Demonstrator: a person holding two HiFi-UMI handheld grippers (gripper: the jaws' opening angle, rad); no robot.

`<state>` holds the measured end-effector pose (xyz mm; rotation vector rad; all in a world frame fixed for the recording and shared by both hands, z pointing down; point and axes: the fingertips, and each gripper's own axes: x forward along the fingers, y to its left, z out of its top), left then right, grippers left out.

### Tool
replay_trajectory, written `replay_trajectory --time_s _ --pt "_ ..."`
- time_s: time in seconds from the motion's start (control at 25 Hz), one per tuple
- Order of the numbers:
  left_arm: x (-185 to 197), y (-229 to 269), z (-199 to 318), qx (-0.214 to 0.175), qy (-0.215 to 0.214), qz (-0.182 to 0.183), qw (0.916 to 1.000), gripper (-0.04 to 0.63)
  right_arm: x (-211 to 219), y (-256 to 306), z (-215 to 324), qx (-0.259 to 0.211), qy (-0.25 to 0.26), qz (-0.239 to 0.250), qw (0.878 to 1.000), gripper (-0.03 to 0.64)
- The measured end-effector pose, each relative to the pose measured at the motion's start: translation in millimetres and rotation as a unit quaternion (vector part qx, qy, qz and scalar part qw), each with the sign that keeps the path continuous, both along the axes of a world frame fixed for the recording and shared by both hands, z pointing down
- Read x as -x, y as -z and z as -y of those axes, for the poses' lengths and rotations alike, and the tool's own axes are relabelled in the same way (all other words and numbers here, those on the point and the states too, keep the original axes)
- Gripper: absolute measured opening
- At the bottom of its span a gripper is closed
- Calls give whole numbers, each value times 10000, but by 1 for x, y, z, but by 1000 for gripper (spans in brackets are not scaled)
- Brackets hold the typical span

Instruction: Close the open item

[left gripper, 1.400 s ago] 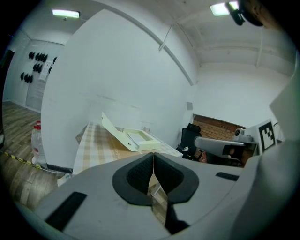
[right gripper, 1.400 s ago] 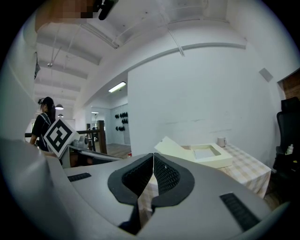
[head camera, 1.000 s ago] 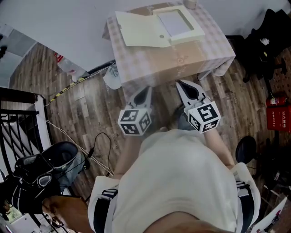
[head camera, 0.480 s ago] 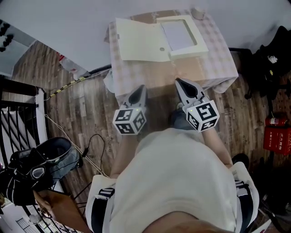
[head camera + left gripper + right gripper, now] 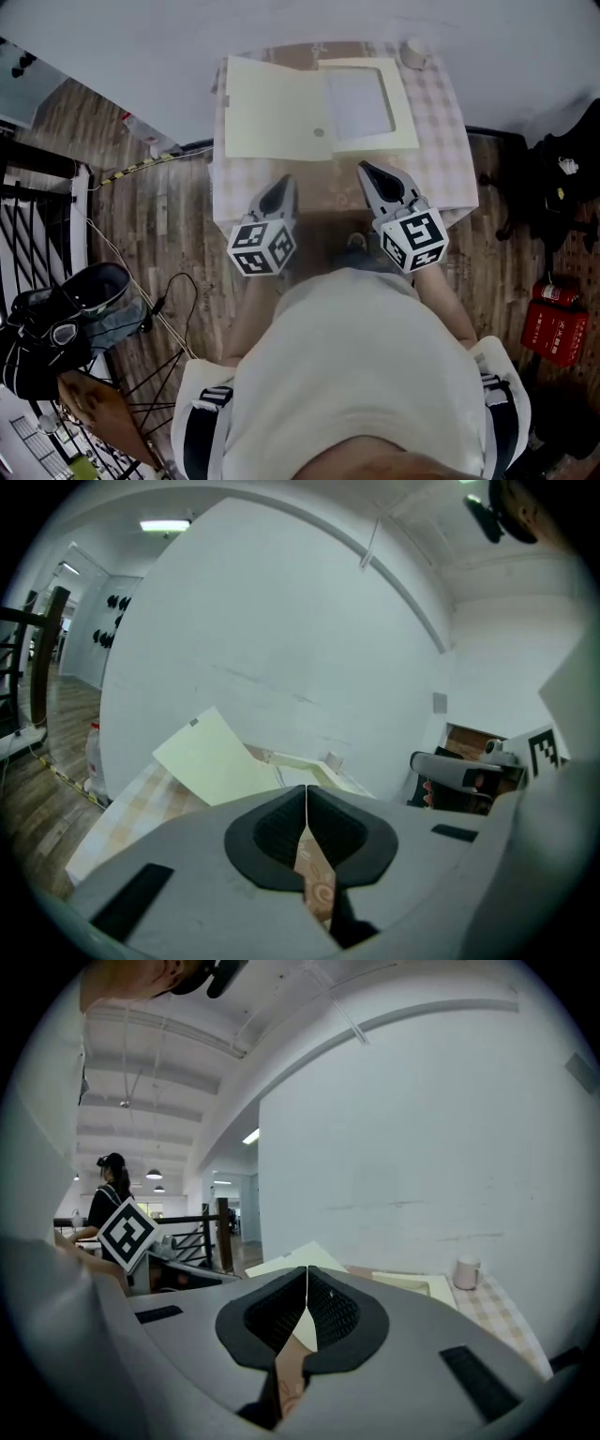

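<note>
left gripper (image 5: 281,184): jaws meeting, gripping nothing, hovering over checked table (image 5: 441,150) near edge | right gripper (image 5: 367,170): likewise | open cream box (image 5: 361,101): lying far-centre, lid (image 5: 270,120) lying flat leftward

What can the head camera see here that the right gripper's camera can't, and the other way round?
Only the head view: a red fire extinguisher and a black bag on the floor. Only the right gripper view: ceiling lights and a distant person. Both: the open box, the cup and the checked table.
</note>
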<state>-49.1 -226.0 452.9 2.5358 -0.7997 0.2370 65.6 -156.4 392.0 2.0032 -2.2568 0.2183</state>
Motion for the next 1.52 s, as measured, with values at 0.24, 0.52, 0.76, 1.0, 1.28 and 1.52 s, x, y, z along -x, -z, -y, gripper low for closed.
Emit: replay_trajectory --time_s 0.24,0.52,0.76,1.0,1.28,1.52 --pt "-38 -1 18 35 495 5 9988 7 -46 -5 12 135 277 83 9995 2" --pt "-50 -5 38 -13 1250 86 9921 6 -77 -12 27 221 812 128 9964 2" --pt "-35 -12 50 -12 1690 349 9850 8 -81 -22 43 339 1181 214 9922 2" --pt "-1 -28 66 153 2033 513 9777 8 -67 -30 61 437 1493 292 9874 2" --pt "34 -43 92 214 2523 575 9657 9 -67 -28 78 438 1571 252 9863 2" --pt "66 -60 111 385 2943 573 9532 11 -63 -27 95 431 1602 151 9860 2"
